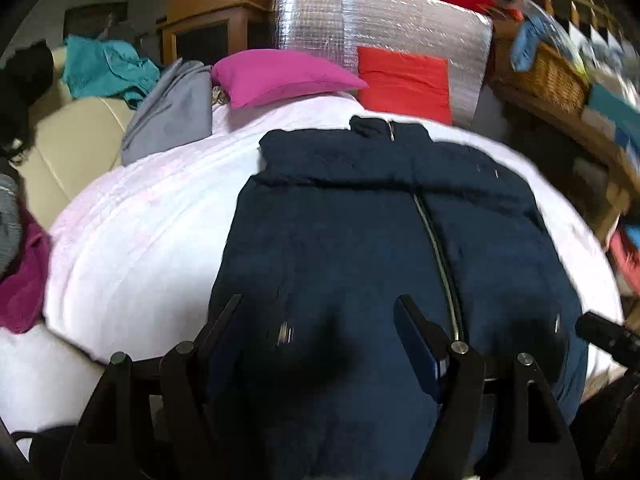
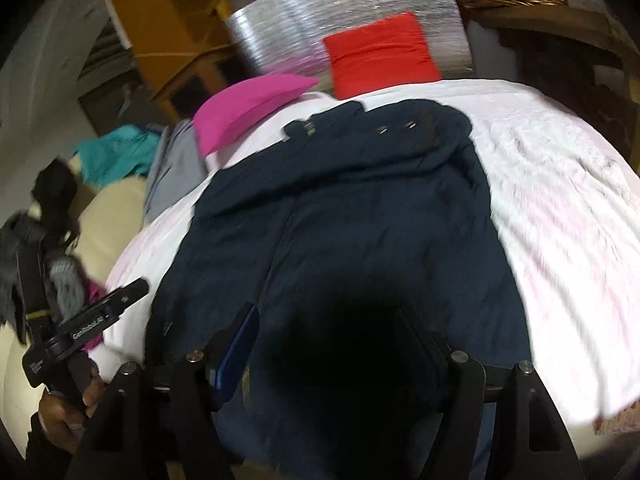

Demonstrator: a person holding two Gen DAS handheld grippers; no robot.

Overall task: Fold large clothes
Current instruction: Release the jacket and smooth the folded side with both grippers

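A dark navy zip jacket [image 1: 360, 240] lies flat on the white bed cover [image 1: 140, 240], collar at the far end, zipper running down its middle. Its sleeves look folded in across the top. My left gripper [image 1: 320, 304] is open, hovering over the jacket's near hem left of the zipper, holding nothing. My right gripper [image 2: 324, 312] is open above the same jacket [image 2: 360, 200] near its hem, casting a dark shadow on the cloth. The left gripper [image 2: 132, 288] shows at the left edge of the right wrist view, held by a hand.
A pink pillow [image 1: 276, 76] and a red pillow [image 1: 404, 80] lean at the bed's head against a silver foil panel [image 1: 380, 20]. Grey [image 1: 172, 116] and teal [image 1: 108, 68] clothes lie left. A wicker basket [image 1: 540, 72] sits on shelving right.
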